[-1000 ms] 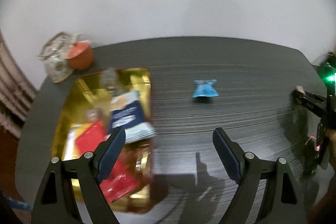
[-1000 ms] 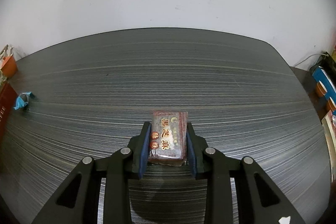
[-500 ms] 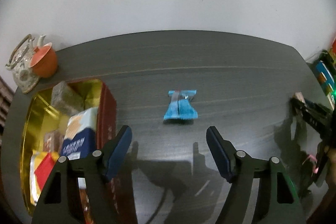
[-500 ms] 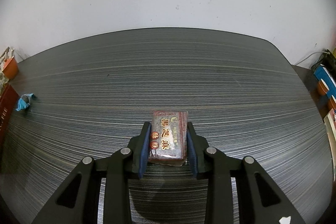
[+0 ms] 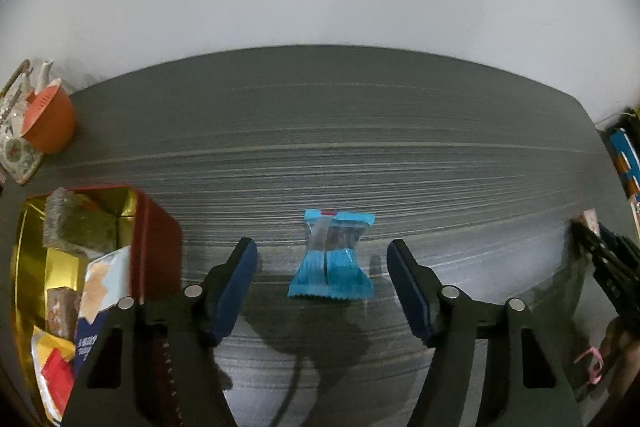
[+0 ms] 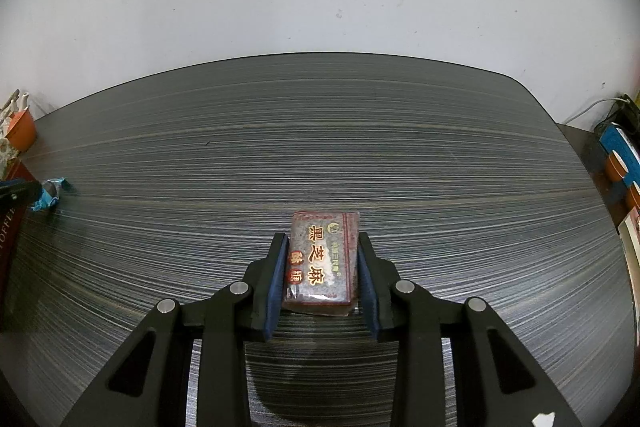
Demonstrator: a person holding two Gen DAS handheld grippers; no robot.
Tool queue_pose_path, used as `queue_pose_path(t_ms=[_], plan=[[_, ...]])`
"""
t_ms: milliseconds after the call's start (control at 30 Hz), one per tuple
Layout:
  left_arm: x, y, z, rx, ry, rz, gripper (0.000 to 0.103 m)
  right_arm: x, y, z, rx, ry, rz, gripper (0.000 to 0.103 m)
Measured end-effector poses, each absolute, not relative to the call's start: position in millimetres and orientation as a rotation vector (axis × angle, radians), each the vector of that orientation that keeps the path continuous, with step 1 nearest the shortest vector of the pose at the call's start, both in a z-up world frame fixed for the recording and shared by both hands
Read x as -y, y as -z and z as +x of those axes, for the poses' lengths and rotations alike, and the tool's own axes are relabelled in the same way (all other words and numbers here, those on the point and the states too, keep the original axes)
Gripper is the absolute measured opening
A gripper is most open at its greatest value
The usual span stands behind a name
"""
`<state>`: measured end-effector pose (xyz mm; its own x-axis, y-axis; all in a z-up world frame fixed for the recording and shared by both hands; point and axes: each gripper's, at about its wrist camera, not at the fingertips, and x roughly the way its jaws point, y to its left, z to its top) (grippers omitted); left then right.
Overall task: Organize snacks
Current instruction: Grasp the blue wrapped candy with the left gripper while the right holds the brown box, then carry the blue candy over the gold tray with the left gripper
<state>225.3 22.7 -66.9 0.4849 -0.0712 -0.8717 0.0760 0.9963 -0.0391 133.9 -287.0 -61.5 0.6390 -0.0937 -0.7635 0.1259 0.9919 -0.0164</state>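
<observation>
A blue candy wrapper [image 5: 331, 259] lies on the dark striped table [image 5: 360, 155]. My left gripper [image 5: 323, 251] is open, one finger on each side of the candy, not touching it. At the left stands a red box with a gold lining [image 5: 132, 211] that holds several snack packets [image 5: 100, 291]. My right gripper [image 6: 322, 245] is shut on a dark red sesame candy packet [image 6: 322, 261] that rests on the table. The blue candy also shows at the far left of the right wrist view [image 6: 50, 193], with a left fingertip [image 6: 18, 189] beside it.
An orange cup [image 5: 48, 123] and a patterned teapot [image 5: 14, 143] stand at the table's back left. My right gripper shows at the right edge of the left wrist view [image 5: 600, 251]. Books and small items [image 6: 620, 155] lie beyond the table's right end.
My left gripper has moved right from over the box and closed in on the blue candy, which now lies between its fingers. The right gripper has kept still on its packet.
</observation>
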Motion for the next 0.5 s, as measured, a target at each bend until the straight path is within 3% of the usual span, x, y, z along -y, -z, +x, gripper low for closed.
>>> queue_pose_path(t_ms=[100,267,500], plan=[[-21.4,73.4,233.3,-1.082,0.081,0.007,0.060,287.0,61.5,133.9,-0.869,0.125,0.040,0.032],[-24.3,79.2,241.9,-1.114,0.064,-0.006,0.037,287.0,61.5,133.9,-0.869,0.126,0.039,0.032],[-24.2,80.6,232.1,-1.118,0.035,0.007,0.033,287.2,61.5,133.8,-0.869,0.126,0.039,0.032]])
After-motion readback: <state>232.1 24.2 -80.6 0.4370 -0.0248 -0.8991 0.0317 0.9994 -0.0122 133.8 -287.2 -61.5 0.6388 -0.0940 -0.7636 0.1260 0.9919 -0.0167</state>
